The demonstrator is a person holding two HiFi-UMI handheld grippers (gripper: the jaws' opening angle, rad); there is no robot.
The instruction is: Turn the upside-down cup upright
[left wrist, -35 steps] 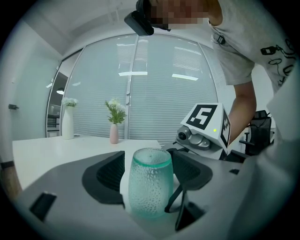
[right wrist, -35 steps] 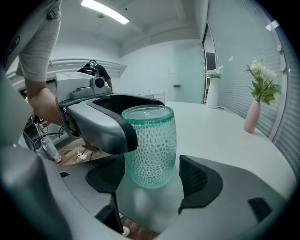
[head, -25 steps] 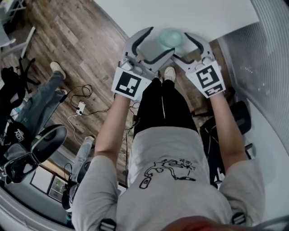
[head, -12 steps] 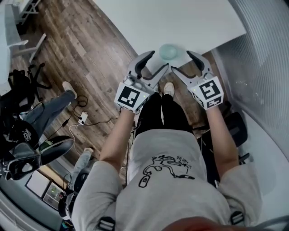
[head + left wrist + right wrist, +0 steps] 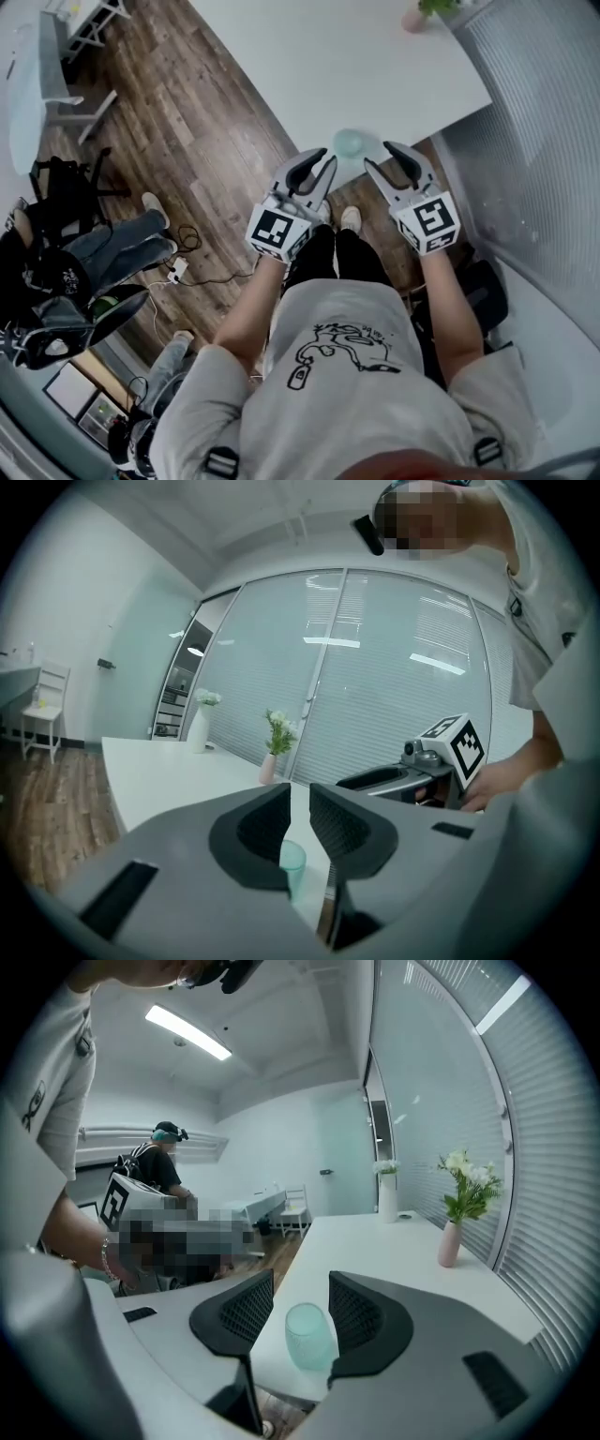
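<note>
Change: the left tongs (image 5: 323,159) and right tongs (image 5: 380,156) had drawn back from the cup (image 5: 349,142), which they had flanked with jaws spread wide a moment before.
Left tongs: the jaws had just been closing and stood a narrow slit apart, gripping nothing. The cup showed only beyond the gap in the left gripper view.
Right tongs: the jaws had just been closing too, but were wider apart than the left pair and empty. The cup stood past their tips, clear of both pads.
Cup: pale teal, closed end up, alone on the white surface (image 5: 375,66) close to its near edge, ahead of and between the two tongs.
Farther along the surface: a pink vase (image 5: 450,1243) of flowers and a white vase (image 5: 388,1200), both by the glass wall.
</note>
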